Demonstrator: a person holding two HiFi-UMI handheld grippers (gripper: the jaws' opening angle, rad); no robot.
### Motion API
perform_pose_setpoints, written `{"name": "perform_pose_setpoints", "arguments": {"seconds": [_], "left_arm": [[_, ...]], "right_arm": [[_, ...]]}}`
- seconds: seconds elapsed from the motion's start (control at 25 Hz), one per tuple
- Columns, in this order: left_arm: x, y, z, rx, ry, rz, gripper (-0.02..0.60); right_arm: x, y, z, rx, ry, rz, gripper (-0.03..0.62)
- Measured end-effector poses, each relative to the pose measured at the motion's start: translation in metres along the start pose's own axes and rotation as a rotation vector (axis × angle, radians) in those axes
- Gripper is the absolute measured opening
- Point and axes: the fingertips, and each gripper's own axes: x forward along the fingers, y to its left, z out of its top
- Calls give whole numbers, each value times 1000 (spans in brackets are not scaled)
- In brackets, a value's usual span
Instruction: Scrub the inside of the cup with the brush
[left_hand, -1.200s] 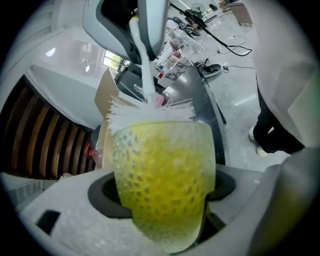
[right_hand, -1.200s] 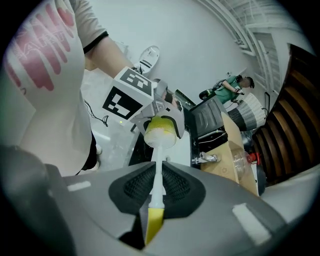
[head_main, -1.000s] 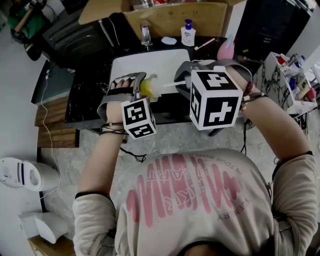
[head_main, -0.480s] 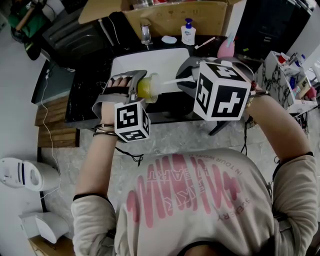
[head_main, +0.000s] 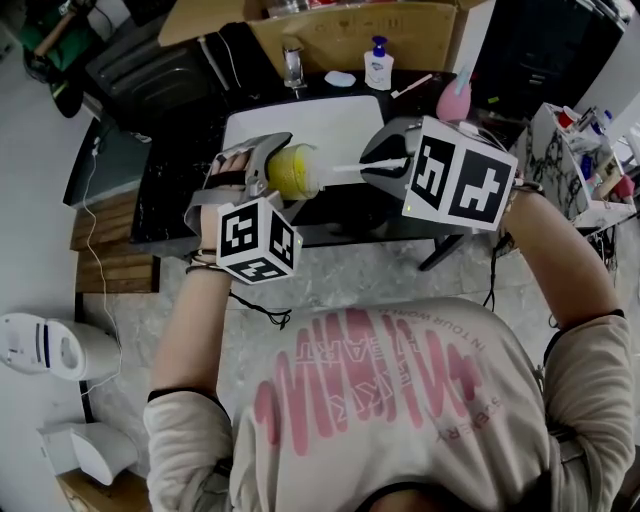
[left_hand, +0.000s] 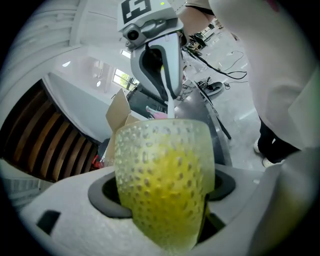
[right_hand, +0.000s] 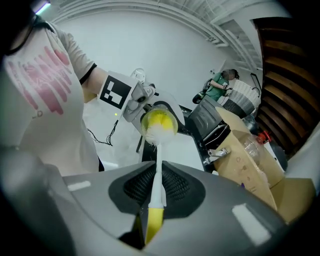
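A yellow-tinted, dimpled cup (head_main: 290, 170) (left_hand: 162, 180) lies on its side in my left gripper (head_main: 262, 170) (left_hand: 162, 200), which is shut on it, mouth toward the right. A brush (head_main: 345, 167) (right_hand: 157, 165) with a white stem and yellow handle end sits in my right gripper (head_main: 392, 162) (right_hand: 154, 200), which is shut on it. The white bristle head (right_hand: 159, 131) is inside the cup's mouth (right_hand: 159, 120). Both are held above the white sink (head_main: 310, 125).
A faucet (head_main: 292, 68), a soap bar (head_main: 338, 79), a pump bottle (head_main: 377, 65) and a pink item (head_main: 452, 100) stand along the dark counter (head_main: 170, 190) behind the sink. A cardboard box (head_main: 340, 35) is behind. A shelf (head_main: 580, 160) stands at the right.
Both grippers have turned: the left marker cube has tilted and the cup has rolled. The right cube has swung rightward and flatter, with the brush still in the cup.
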Motion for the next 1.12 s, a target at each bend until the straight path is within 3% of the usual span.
{"name": "perform_pose_setpoints", "arguments": {"seconds": [0.24, 0.36, 0.56, 0.76, 1.0, 1.12], "left_arm": [[4, 13, -11, -103, 71, 51, 390], [11, 12, -20, -109, 134, 56, 390], [28, -6, -34, -54, 255, 9, 390], [36, -20, -38, 34, 319, -28, 390], [38, -25, -39, 108, 330, -51, 390], [36, -31, -36, 131, 297, -105, 390]], "right_arm": [[3, 8, 5, 30, -22, 0, 48], [6, 9, 7, 29, -8, -14, 48], [13, 9, 4, -68, 75, -79, 48], [15, 10, 2, -161, 137, -133, 48], [10, 4, 4, -239, 167, -179, 48], [6, 1, 6, -274, 175, -189, 48]]}}
